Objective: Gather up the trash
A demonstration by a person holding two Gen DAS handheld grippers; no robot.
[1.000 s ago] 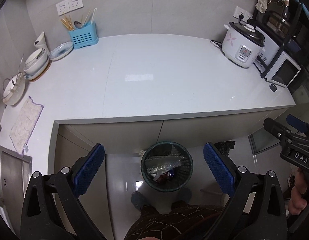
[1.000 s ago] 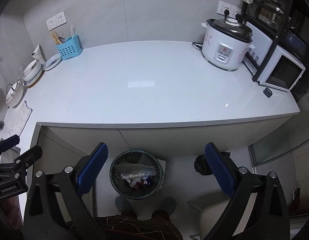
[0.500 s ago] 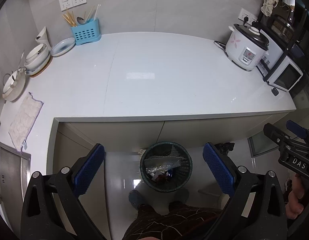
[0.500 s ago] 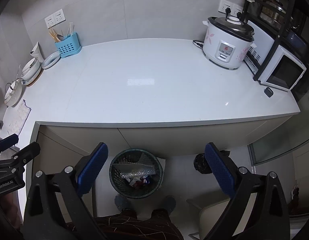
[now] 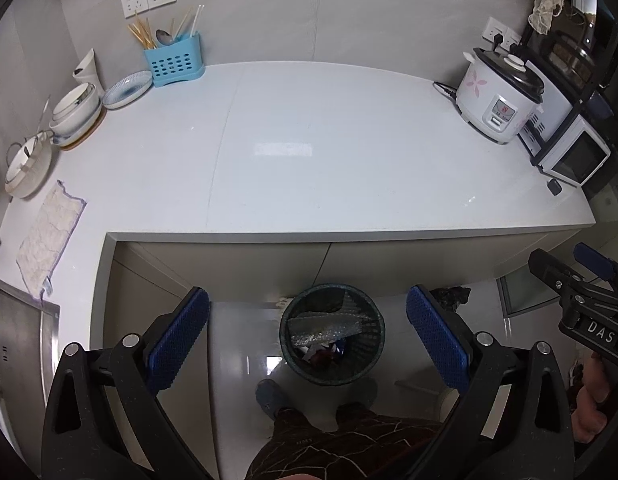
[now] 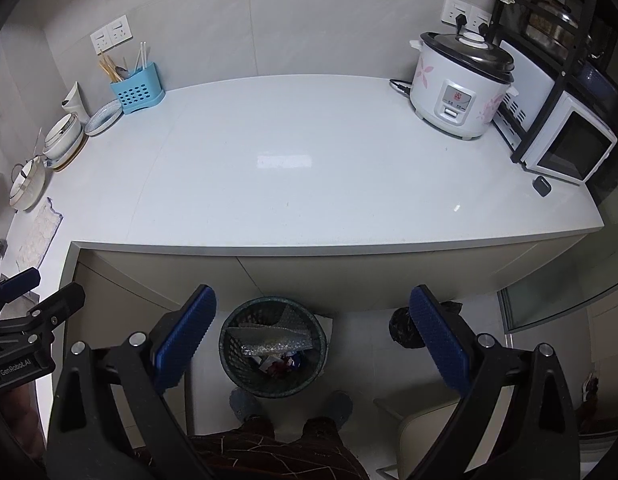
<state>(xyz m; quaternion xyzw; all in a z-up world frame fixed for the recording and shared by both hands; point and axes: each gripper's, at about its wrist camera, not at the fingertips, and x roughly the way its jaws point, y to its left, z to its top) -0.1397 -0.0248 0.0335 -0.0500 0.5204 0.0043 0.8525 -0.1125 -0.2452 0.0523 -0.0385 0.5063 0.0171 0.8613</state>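
Below the tabletop's (image 5: 309, 184) front edge, the bin (image 5: 332, 338) on the floor holds the trash (image 5: 323, 330), both grippers (image 5: 307, 334) (image 6: 311, 334) hover wide open and empty, indicating collection is complete.

Left claw (image 5: 307, 330) and right claw (image 6: 313, 330) gape wide, empty.

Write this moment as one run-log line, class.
left claw: open, empty | right claw: open, empty | trash bin: on floor below counter, holds trash | counter middle: bare
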